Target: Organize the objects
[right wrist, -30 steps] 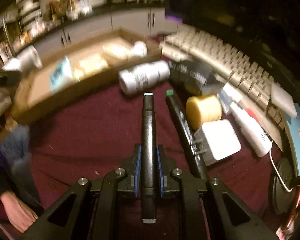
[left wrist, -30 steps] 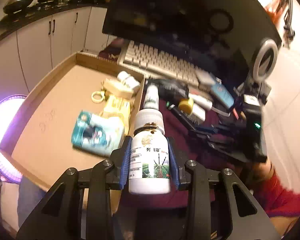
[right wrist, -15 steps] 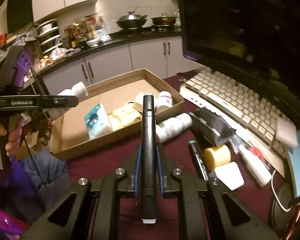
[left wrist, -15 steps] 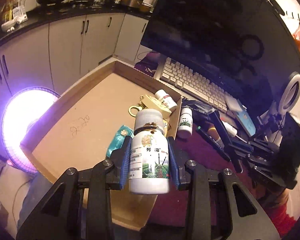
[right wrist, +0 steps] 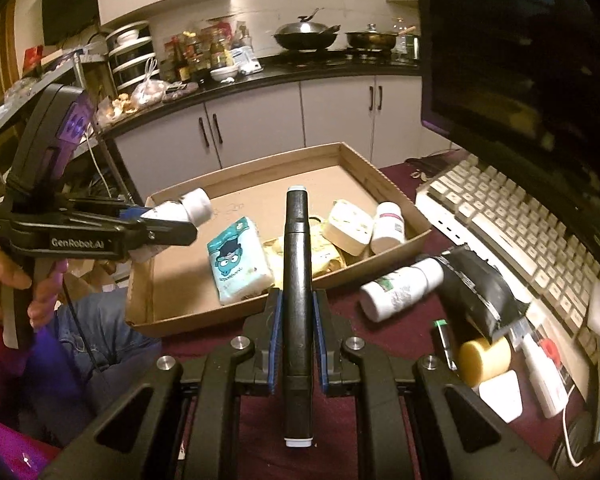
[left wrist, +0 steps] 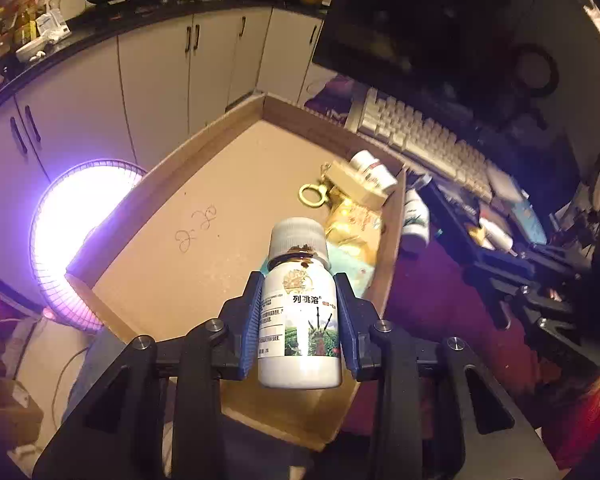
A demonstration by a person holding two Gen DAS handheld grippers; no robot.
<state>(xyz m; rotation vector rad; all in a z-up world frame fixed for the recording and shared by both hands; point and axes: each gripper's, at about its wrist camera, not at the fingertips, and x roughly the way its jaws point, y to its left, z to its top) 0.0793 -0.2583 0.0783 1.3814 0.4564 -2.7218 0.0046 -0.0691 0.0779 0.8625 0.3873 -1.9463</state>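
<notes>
While your left tongs (left wrist: 300,316) grip a white plastic bottle with a white screw cap and a green printed label (left wrist: 299,312) across its body, the bottle stands cap-forward above the near right part of the shallow brown cardboard tray (left wrist: 204,216). In the right wrist view, those same tongs (right wrist: 168,224) hold the bottle (right wrist: 188,206) in the air over the tray's (right wrist: 236,196) left edge, at about ten o'clock.

Your right tongs (right wrist: 296,336) are closed narrowly on a long black marker pen with pale end caps (right wrist: 297,300), which points straight ahead towards twelve o'clock.

Inside the tray, clustered towards its right side, lie a teal-and-white tissue packet with a cartoon face (right wrist: 240,266), a crinkled yellow foil packet (right wrist: 324,256), a cream-coloured rounded box (right wrist: 350,226) and a small white pill bottle with a dark red label (right wrist: 388,226).

On the dark red cloth of the table (right wrist: 400,332), just beside the tray's right wall at about two o'clock, a second white bottle with a green label (right wrist: 400,288) lies on its side. Next to it sits a black pouch (right wrist: 480,288), and beyond that a cream keyboard (right wrist: 520,232).
</notes>
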